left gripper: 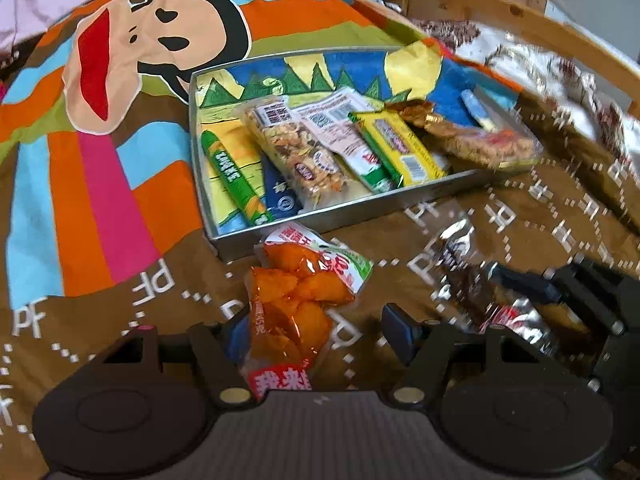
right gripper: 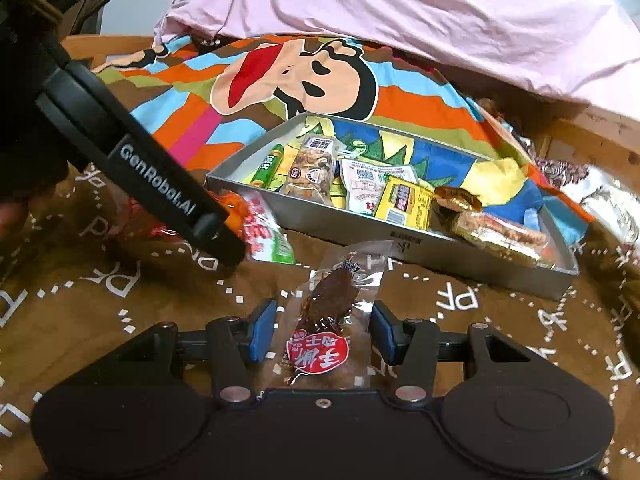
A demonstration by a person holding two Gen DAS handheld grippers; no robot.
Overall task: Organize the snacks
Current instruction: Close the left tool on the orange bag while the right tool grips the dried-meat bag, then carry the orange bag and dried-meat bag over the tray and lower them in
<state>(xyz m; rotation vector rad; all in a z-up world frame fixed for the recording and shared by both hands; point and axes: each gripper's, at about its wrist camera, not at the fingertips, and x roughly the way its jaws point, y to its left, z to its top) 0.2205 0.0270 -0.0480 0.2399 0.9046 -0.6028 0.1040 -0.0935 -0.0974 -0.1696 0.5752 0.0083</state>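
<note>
Snacks half sorted: left tongs point(left gripper: 316, 334) straddle the orange pouch point(left gripper: 294, 304) low centre, right tongs point(right gripper: 322, 330) part-closed around the dark jerky packet point(right gripper: 330, 316), neither clearly pinched yet; next, grip and lift into tray point(right gripper: 420, 254).

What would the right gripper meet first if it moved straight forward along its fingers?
The right gripper already has the clear packet of dark dried meat between its fingers. Beyond the packet, it would probably meet the near wall of the metal tray, though depth is unclear.
</note>
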